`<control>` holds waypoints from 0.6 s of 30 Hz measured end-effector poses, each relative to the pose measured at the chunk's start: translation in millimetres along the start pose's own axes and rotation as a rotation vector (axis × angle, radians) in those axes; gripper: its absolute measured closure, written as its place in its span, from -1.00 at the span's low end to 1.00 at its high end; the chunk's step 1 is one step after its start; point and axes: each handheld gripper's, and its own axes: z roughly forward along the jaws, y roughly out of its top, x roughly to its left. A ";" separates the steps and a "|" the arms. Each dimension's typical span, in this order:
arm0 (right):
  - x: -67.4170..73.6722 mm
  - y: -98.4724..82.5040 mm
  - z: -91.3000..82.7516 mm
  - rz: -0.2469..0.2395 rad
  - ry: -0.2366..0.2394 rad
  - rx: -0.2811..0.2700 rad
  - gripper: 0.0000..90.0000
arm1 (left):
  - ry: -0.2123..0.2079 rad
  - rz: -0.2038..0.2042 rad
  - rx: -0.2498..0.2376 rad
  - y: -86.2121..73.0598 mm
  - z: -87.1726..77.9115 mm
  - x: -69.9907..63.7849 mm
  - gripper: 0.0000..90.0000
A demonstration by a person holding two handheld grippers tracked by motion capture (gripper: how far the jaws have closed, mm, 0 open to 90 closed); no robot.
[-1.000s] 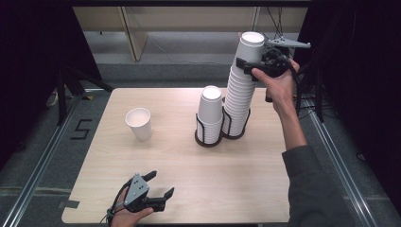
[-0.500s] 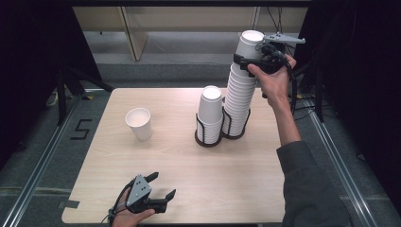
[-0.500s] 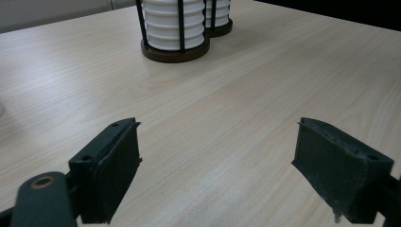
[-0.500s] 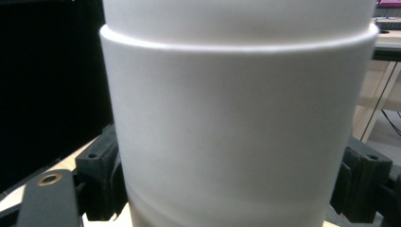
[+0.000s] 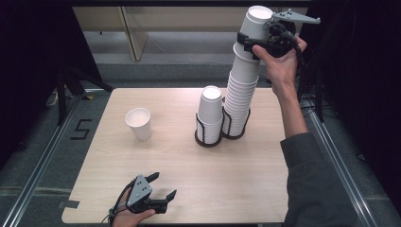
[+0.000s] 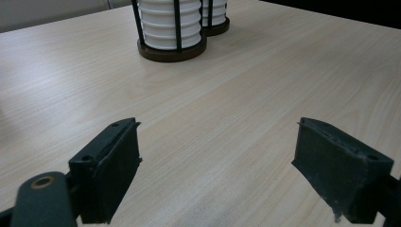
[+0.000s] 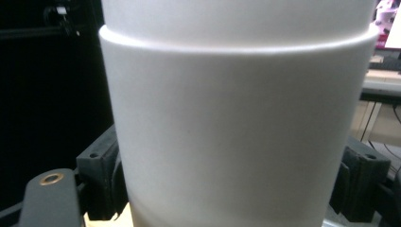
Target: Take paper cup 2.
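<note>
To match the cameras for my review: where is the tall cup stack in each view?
High view: tall cup stack right of centre, right gripper clamping its top cup.
Left gripper view: top edge, behind the shorter stack.
Right gripper view: up close, between the jaws.
Shared landmark: the shorter stack beside it.

Open tongs (image 6: 217,175) over table (image 6: 265,94)
</note>
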 end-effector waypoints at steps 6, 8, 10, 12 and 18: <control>0.1 13.9 -11.3 0.005 -0.009 -0.041 -0.61 | -0.002 0.005 0.011 0.4 -0.8 -0.1 -0.68; -2.9 17.7 -17.4 0.005 -0.012 -0.057 -0.61 | -0.006 0.004 0.008 0.1 -0.4 0.1 -0.68; -4.6 20.4 -23.4 0.018 -0.004 -0.071 -0.61 | -0.010 0.002 -0.002 -0.6 1.0 0.1 -0.68; -6.9 22.4 -31.1 0.023 -0.004 -0.083 -0.61 | -0.011 0.004 0.001 -0.7 1.2 -0.2 -0.68; -13.1 16.2 -56.8 0.022 -0.025 -0.073 -0.60 | -0.009 0.000 0.000 -0.8 1.4 -0.2 -0.68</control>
